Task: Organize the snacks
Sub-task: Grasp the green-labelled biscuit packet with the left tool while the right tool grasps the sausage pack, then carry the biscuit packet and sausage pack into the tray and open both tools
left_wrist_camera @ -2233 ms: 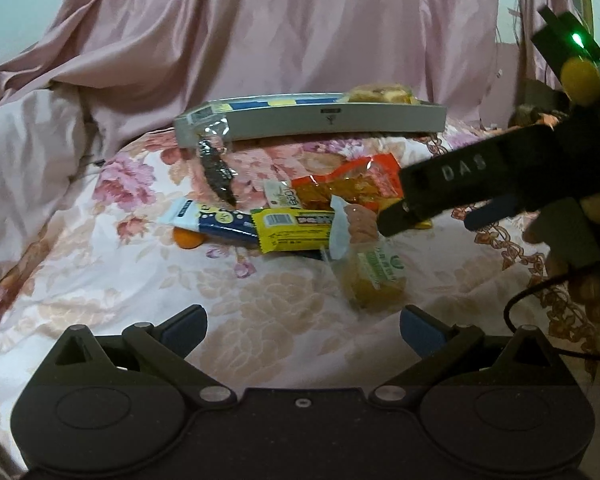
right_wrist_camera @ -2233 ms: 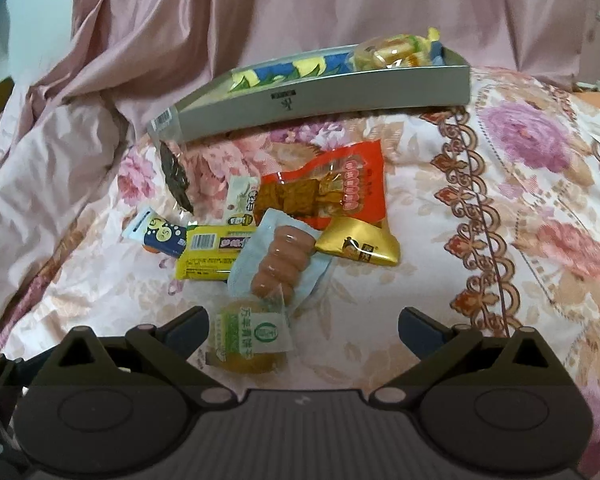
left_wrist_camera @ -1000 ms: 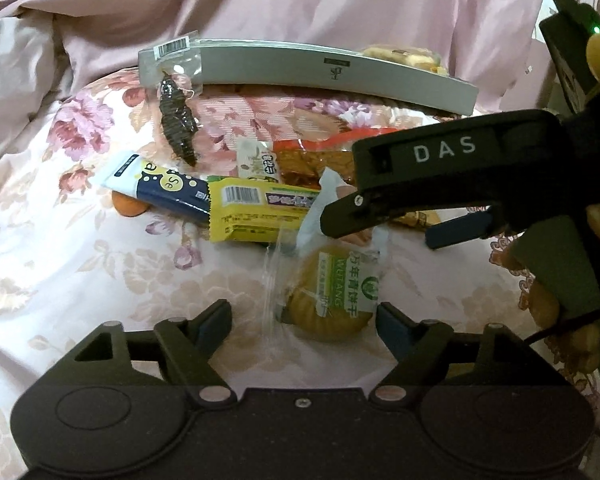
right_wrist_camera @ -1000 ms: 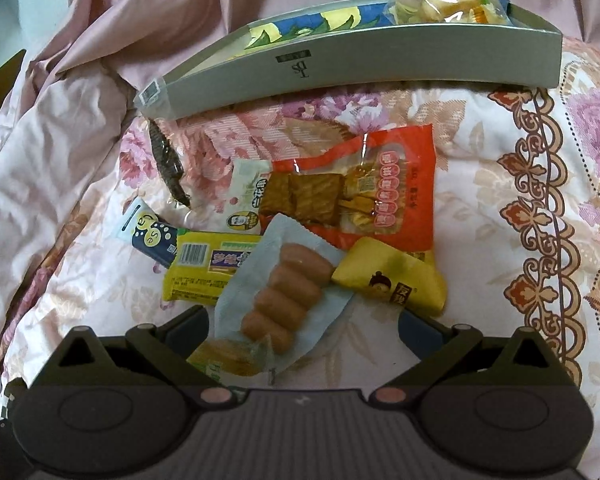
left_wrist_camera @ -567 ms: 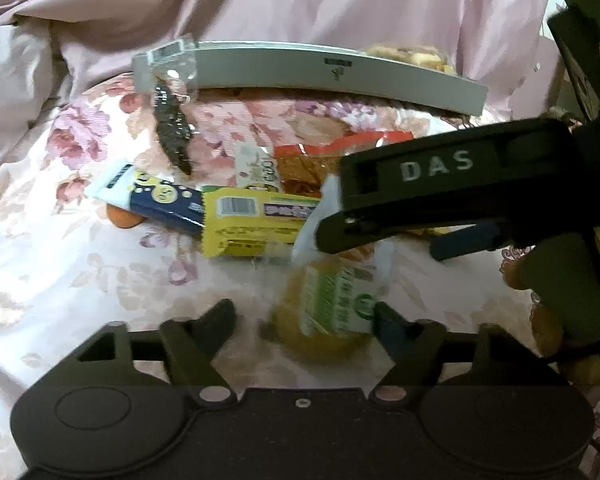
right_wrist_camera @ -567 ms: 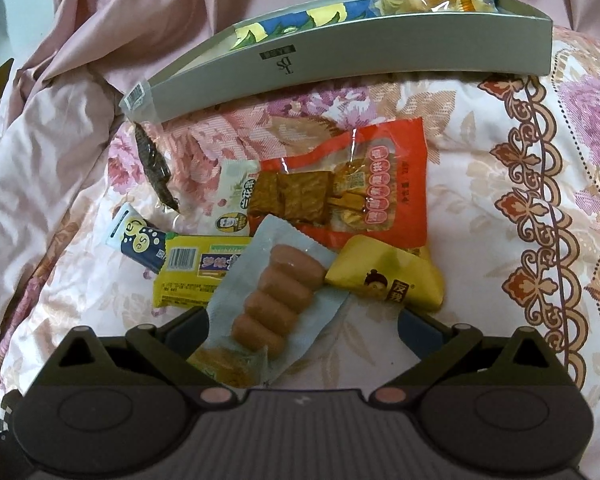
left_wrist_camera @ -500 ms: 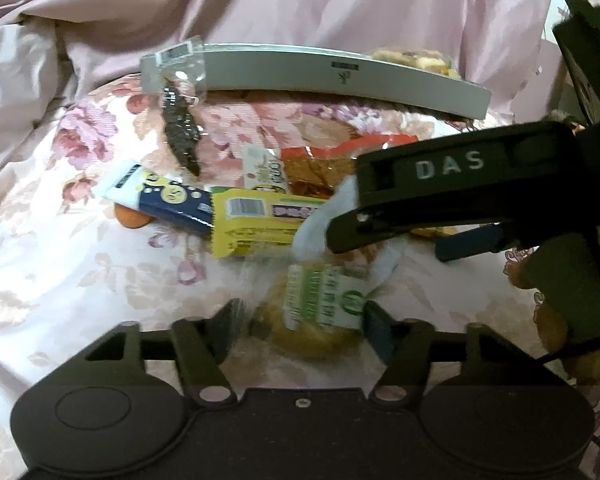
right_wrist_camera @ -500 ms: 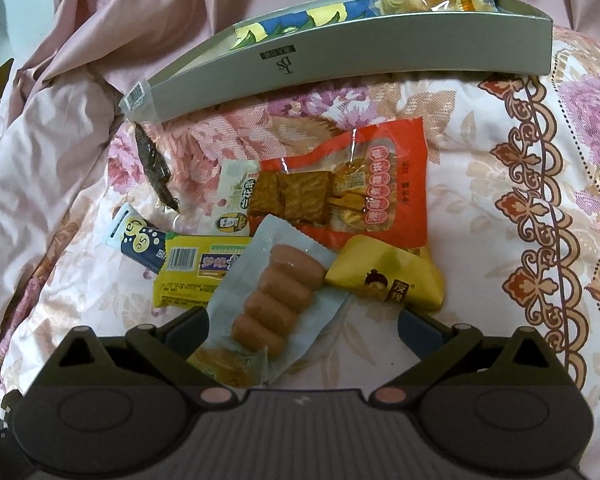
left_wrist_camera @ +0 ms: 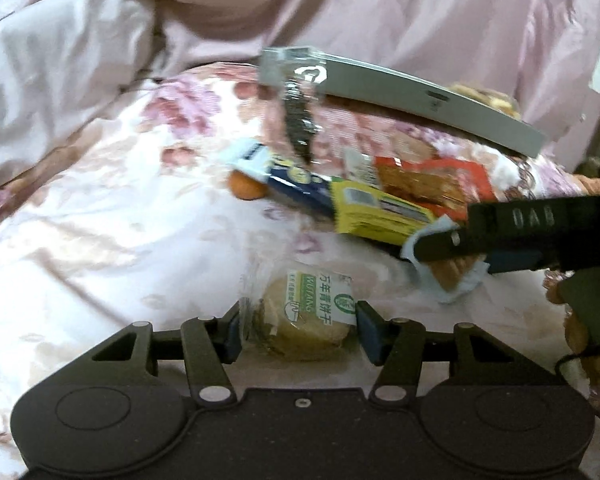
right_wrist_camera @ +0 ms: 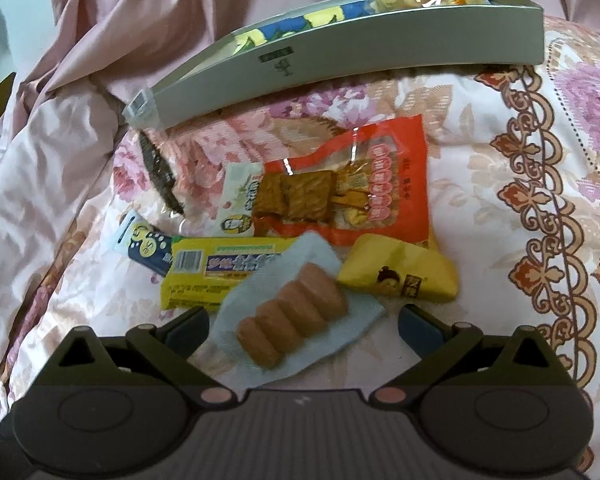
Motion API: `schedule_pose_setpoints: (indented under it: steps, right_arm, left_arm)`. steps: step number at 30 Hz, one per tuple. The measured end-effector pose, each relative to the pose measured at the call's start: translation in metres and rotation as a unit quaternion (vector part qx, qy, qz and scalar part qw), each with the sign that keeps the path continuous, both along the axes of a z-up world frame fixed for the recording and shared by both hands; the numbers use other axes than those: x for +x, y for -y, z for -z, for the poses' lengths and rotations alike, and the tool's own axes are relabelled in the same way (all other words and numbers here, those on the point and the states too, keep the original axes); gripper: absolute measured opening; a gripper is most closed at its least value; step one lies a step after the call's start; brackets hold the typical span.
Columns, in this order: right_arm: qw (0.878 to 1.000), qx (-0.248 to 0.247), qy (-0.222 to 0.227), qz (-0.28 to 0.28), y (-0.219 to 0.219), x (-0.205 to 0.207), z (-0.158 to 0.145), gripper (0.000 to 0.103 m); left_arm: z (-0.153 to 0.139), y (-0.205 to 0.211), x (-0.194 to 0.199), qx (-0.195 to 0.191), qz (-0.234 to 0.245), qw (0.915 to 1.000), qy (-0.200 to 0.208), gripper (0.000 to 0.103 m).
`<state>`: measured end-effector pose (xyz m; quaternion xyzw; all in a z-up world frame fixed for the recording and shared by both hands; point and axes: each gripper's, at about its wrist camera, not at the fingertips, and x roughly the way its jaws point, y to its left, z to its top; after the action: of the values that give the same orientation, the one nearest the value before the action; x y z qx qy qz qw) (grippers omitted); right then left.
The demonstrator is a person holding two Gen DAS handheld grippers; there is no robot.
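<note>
Left tongs grip one biscuit packet; one sausage pack between right tongs.

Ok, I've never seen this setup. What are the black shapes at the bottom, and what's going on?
Each picture comes from a camera on a handheld gripper, looking along its two fingers; a person holds one in each hand. The black shapes are the grippers themselves. The left gripper pinches a round biscuit pack. The right gripper is open around a sausage pack. Other snack packets lie on the floral bedspread; a grey tray behind holds a few more.
</note>
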<state>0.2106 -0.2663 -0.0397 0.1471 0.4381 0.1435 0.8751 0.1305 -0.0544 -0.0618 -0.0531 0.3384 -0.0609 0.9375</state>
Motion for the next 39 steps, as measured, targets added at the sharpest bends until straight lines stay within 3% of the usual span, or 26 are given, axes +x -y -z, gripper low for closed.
schedule_pose_setpoints:
  steps: [7, 13, 20, 26, 39]
  right_arm:
    - [0.993, -0.081, 0.039, -0.076, -0.031, -0.01, 0.002, 0.103]
    - [0.974, -0.161, 0.07, -0.14, -0.048, -0.02, 0.005, 0.103]
    - [0.973, -0.162, 0.09, -0.138, -0.049, -0.02, 0.008, 0.102]
    - [0.976, -0.158, 0.084, -0.123, -0.048, -0.024, 0.006, 0.09]
    - [0.96, -0.2, 0.128, -0.148, -0.067, -0.044, 0.004, 0.088]
  left_arm:
    - [0.002, -0.016, 0.0, -0.008, -0.014, 0.9998, 0.014, 0.059]
    - [0.004, -0.02, -0.003, -0.026, -0.022, 0.9992, 0.02, 0.058]
    - [0.005, -0.02, -0.004, -0.028, -0.025, 0.999, 0.025, 0.059]
    - [0.006, -0.017, -0.006, -0.018, -0.023, 0.9991, 0.032, 0.058]
    - [0.005, -0.01, -0.009, 0.002, -0.004, 0.9985, 0.055, 0.054]
